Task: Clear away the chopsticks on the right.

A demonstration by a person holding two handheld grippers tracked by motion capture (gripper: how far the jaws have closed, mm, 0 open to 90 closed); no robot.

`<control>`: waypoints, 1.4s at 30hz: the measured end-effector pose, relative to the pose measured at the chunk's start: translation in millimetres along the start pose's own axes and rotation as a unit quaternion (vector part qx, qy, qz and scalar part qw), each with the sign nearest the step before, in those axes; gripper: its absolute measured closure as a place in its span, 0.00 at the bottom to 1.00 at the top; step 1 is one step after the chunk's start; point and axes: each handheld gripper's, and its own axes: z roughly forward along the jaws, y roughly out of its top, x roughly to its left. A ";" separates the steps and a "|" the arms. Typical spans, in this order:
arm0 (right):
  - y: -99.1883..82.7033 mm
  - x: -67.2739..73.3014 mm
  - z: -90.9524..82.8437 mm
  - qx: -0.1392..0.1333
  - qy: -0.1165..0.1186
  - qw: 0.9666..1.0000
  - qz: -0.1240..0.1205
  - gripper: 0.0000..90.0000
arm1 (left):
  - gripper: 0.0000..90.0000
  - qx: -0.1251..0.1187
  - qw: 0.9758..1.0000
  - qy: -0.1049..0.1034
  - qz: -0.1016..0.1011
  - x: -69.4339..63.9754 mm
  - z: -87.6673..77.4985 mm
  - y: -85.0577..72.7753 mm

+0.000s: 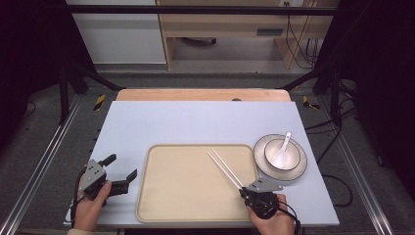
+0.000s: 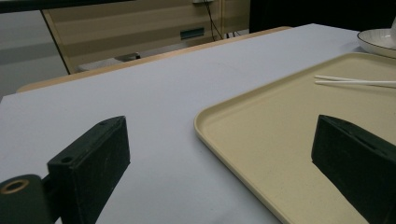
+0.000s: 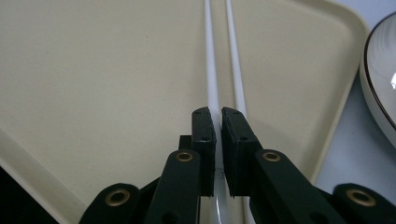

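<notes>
A pair of white chopsticks [image 1: 224, 168] lies slanted over the right part of a beige tray [image 1: 186, 188]. My right gripper [image 1: 243, 192] holds their near ends at the tray's front right. In the right gripper view, my right gripper [image 3: 218, 116] is shut with one chopstick [image 3: 210, 56] between its jaws. The other stick runs close under the right jaw. My left gripper [image 1: 122, 166] stands wide open over the table, just left of the tray. In its own view my left gripper [image 2: 224, 140] has nothing between the jaws, and the tray [image 2: 280, 140] and chopsticks [image 2: 355, 81] lie ahead.
To the right of the tray, a white plate [image 1: 299, 172] carries a bowl [image 1: 275, 152] with a white spoon [image 1: 285, 143] in it. The plate's rim [image 3: 380, 70] is close to my right gripper. The pale blue table top [image 1: 195, 122] stretches behind the tray.
</notes>
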 end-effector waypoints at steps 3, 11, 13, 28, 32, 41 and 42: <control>-3.6 -0.9 1.3 0.008 -0.002 1.000 0.014 0.93 | 0.05 -0.001 1.000 -0.001 0.000 -0.3 0.2 0.5; -3.5 -3.1 2.3 -0.012 0.011 0.999 0.033 0.76 | 0.04 0.000 1.000 -0.004 0.005 -2.6 0.6 2.9; -3.2 -4.1 1.5 -0.018 0.006 1.000 0.023 0.73 | 0.04 0.004 1.000 -0.001 0.007 -3.2 0.6 4.1; 10.1 -34.6 -9.6 -0.117 -0.020 0.993 -0.001 0.16 | 0.05 0.023 0.999 -0.048 0.010 -23.7 4.7 21.9; 7.5 -52.3 -19.3 -0.146 -0.014 0.989 0.005 0.08 | 0.05 0.035 0.997 -0.069 0.014 -35.9 11.7 27.8; -3.8 -78.3 -37.4 -0.200 -0.057 0.978 -0.010 0.07 | 0.19 0.078 0.990 -0.114 0.027 -73.4 46.3 47.7; -4.9 -79.4 -38.5 -0.203 -0.059 0.977 -0.012 0.07 | 0.21 0.083 0.989 -0.118 0.030 -76.5 50.8 48.6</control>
